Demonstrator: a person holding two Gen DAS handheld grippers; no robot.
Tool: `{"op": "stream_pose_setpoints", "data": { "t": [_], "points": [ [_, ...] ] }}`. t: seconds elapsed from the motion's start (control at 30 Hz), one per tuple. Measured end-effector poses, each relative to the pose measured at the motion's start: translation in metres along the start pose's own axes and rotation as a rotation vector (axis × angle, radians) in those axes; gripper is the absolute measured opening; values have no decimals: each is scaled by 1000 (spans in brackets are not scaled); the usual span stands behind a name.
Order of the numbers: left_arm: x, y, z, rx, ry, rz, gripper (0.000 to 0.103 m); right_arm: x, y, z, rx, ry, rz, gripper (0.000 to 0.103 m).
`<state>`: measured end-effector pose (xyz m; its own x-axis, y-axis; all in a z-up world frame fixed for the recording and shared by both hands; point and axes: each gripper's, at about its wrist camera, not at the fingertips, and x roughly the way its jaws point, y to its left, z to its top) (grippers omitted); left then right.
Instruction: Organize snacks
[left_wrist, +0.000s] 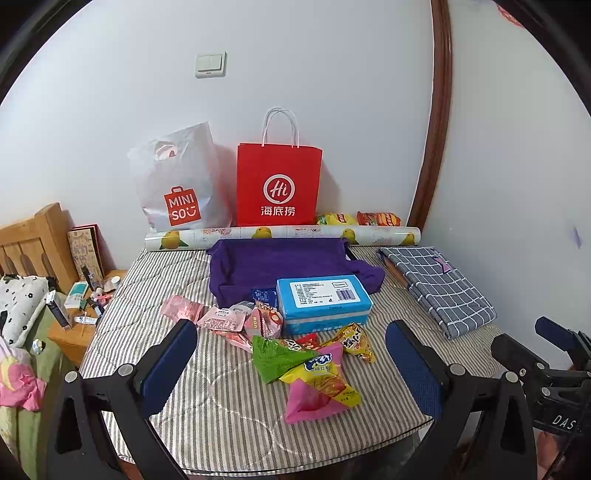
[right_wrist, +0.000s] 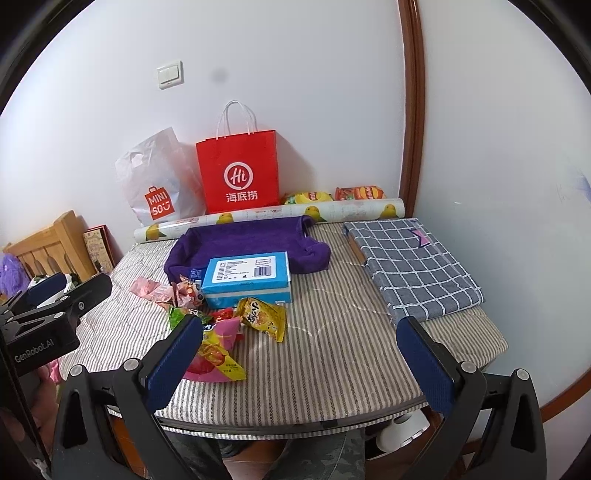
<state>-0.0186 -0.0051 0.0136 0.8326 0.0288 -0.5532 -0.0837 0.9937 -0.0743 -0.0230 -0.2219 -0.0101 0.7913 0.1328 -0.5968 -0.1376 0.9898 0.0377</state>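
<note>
Several small snack packets lie in a loose pile on the striped table cover: a green one (left_wrist: 275, 356), a yellow-and-pink one (left_wrist: 319, 387), a yellow one (right_wrist: 263, 318) and pink ones (left_wrist: 218, 319). A blue box (left_wrist: 323, 301) sits behind them, leaning on a purple fabric basket (left_wrist: 273, 262). My left gripper (left_wrist: 291, 373) hovers open just above the near side of the pile, holding nothing. To the right of the pile, my right gripper (right_wrist: 301, 363) is open and empty over bare cover.
A red paper bag (left_wrist: 279, 184) and a white Miniso bag (left_wrist: 177, 181) stand against the wall behind a patterned roll (left_wrist: 280, 236). Two chip bags (right_wrist: 334, 195) lie beside them. A folded checked cloth (right_wrist: 413, 266) occupies the right side. A cluttered nightstand (left_wrist: 81, 314) is left.
</note>
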Motion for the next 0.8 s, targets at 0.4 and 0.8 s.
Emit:
{"op": "stream_pose_setpoints", "data": {
  "t": [0.4, 0.8],
  "points": [
    [-1, -1, -1, 4, -3, -5, 103, -2, 2, -1, -2, 0, -1, 103],
    [-2, -3, -1, 7, -6, -5, 103, -3, 2, -2, 1, -5, 3, 103]
  ]
}}
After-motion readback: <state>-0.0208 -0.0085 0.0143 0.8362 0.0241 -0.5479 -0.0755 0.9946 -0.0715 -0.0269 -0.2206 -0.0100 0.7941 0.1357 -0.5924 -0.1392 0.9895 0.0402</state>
